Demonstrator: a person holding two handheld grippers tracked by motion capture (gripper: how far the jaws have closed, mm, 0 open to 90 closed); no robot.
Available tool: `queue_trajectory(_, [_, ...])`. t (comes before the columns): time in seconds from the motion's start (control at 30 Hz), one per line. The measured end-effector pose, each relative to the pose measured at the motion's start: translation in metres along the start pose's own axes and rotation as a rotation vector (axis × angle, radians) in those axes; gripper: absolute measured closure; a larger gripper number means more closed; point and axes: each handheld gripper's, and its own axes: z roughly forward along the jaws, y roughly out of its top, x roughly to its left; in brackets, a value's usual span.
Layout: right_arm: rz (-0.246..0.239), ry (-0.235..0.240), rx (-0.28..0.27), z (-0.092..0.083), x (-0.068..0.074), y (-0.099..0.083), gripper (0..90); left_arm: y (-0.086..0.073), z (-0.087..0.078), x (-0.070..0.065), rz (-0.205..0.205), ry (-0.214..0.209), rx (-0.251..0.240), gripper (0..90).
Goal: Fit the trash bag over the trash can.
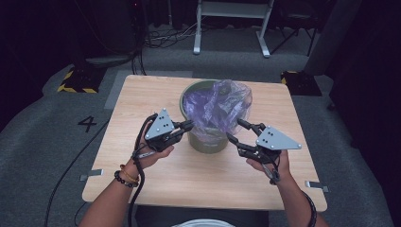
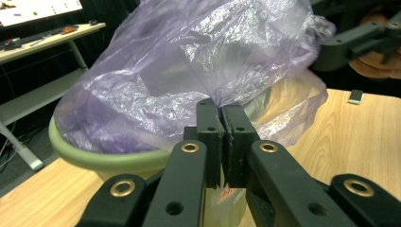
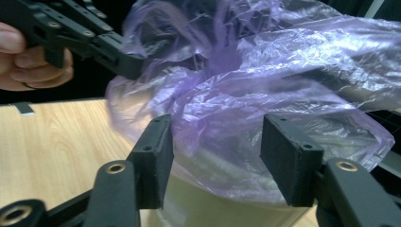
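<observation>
Purple bag (image 1: 215,111) billows upward from the upright green bin (image 1: 204,142).

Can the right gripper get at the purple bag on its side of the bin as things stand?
Probably yes: the right gripper is open with the purple bag just ahead of its pads, nothing between; the left gripper pinches the far side.

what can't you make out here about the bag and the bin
- Inside of the green round bin: high view, covered by the crumpled purple plastic bag.
- Bag edge in the left gripper: left gripper view, hidden between the shut jaws.
- Bin base: right gripper view, cut off by the bottom edge.
</observation>
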Motion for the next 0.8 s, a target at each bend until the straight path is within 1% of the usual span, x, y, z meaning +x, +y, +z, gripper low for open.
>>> queue_trajectory(0.07, [-0.005, -0.004, 0.007, 0.003, -0.002, 0.001, 44.6, -0.004, 0.000, 0.001, 0.001, 0.005, 0.006, 87.7])
queue_trajectory(0.1, [-0.017, -0.011, 0.018, 0.004, -0.004, 0.002, 44.4, -0.006, -0.001, 0.002, -0.002, 0.010, 0.006, 87.8])
queue_trajectory(0.17, [-0.038, -0.019, 0.037, 0.007, -0.007, 0.003, 44.5, -0.011, -0.001, 0.005, -0.018, 0.022, 0.003, 88.3])
queue_trajectory(0.23, [-0.041, -0.029, 0.049, 0.009, -0.010, 0.005, 46.3, -0.017, -0.002, 0.011, -0.042, 0.018, 0.006, 88.7])
queue_trajectory(0.33, [-0.063, -0.047, 0.063, 0.011, -0.013, 0.008, 46.6, -0.023, -0.002, 0.015, -0.056, 0.023, 0.016, 89.0])
queue_trajectory(0.4, [-0.068, -0.043, 0.065, 0.012, -0.014, 0.011, 44.9, -0.025, -0.002, 0.017, -0.055, 0.024, 0.025, 89.0])
queue_trajectory(0.5, [-0.097, -0.019, 0.060, 0.012, -0.012, 0.016, 42.5, -0.027, -0.001, 0.019, -0.063, 0.020, 0.034, 89.0])
queue_trajectory(0.57, [-0.097, -0.009, 0.061, 0.014, -0.011, 0.019, 42.5, -0.028, 0.000, 0.019, -0.068, 0.014, 0.034, 88.8])
queue_trajectory(0.6, [-0.092, 0.002, 0.058, 0.015, -0.010, 0.021, 43.1, -0.028, 0.000, 0.019, -0.069, 0.008, 0.034, 88.7])
queue_trajectory(0.63, [-0.095, 0.008, 0.061, 0.016, -0.008, 0.023, 45.3, -0.028, 0.000, 0.018, -0.067, 0.009, 0.035, 88.7])
queue_trajectory(0.67, [-0.109, -0.002, 0.071, 0.018, -0.007, 0.025, 48.3, -0.028, 0.001, 0.018, -0.064, 0.007, 0.037, 88.7])
queue_trajectory(0.77, [-0.133, -0.006, 0.085, 0.023, -0.006, 0.028, 64.4, -0.028, 0.002, 0.017, -0.061, -0.002, 0.043, 88.7])
queue_trajectory(0.8, [-0.134, -0.012, 0.090, 0.024, -0.006, 0.028, 70.3, -0.028, 0.002, 0.017, -0.048, -0.007, 0.050, 89.0])
